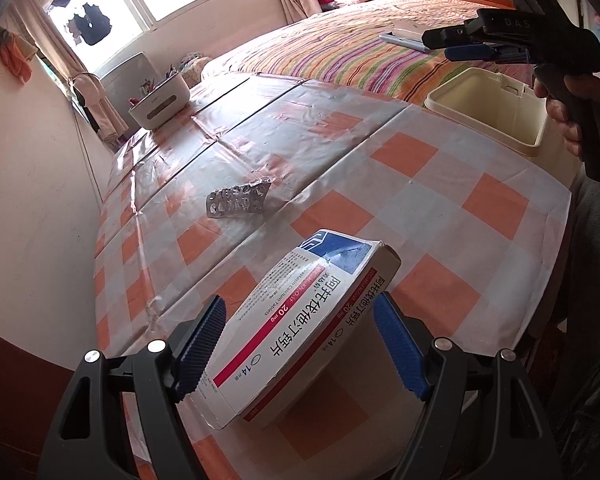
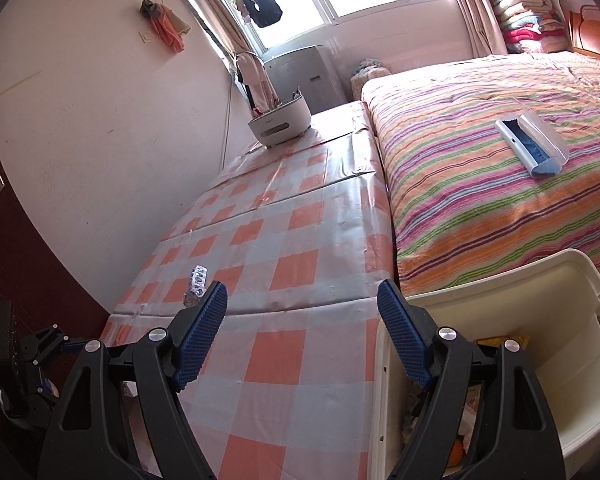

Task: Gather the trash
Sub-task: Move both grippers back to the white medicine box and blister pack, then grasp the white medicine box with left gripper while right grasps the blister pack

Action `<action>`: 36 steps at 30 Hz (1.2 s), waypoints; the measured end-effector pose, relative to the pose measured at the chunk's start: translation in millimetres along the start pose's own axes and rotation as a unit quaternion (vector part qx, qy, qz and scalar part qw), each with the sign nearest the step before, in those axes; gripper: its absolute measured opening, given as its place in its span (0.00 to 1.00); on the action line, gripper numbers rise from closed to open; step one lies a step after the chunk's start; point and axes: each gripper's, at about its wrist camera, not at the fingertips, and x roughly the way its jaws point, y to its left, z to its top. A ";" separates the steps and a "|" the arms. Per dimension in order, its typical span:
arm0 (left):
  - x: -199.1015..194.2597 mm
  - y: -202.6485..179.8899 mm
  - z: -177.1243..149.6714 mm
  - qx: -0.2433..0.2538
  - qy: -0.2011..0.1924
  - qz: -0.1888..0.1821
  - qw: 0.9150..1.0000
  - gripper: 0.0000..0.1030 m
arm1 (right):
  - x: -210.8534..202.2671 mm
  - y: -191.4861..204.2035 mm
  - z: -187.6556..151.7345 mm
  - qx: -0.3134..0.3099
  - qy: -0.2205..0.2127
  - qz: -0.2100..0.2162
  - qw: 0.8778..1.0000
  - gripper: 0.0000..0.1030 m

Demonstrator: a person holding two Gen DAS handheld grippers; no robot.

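Note:
A white, blue and red medicine box [image 1: 300, 312] sits tilted between the blue pads of my left gripper [image 1: 300, 303], raised off the checked tablecloth [image 1: 440, 208] with its shadow beneath. Both pads touch its sides. An empty silver blister pack [image 1: 238, 204] [image 2: 198, 280] lies further out on the cloth. The cream trash bin [image 1: 488, 120] [image 2: 560, 320] stands at the table's right edge with scraps inside. My right gripper [image 2: 302, 292] [image 1: 436, 46] hovers open beside the bin's rim, nothing between its fingers.
A white oval appliance [image 1: 160, 106] [image 2: 280, 124] stands at the table's far end. A bed with a striped blanket [image 2: 500, 208] runs along the right, a grey-blue case [image 2: 532, 148] on it. A wall [image 2: 100, 120] bounds the left side.

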 end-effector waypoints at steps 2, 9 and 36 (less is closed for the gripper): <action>5.2 -1.5 -0.4 0.007 0.009 -0.001 1.000 0.72 | 6.0 10.9 2.3 -0.013 0.002 0.007 1.000 0.74; 20.8 -9.2 -1.5 0.040 0.025 0.014 0.999 0.72 | 24.1 27.8 3.3 -0.027 0.021 0.018 0.999 0.75; 27.0 55.3 -21.2 -0.154 -0.042 -0.048 0.986 0.46 | 208.6 175.3 1.9 -0.255 0.193 0.058 0.946 0.64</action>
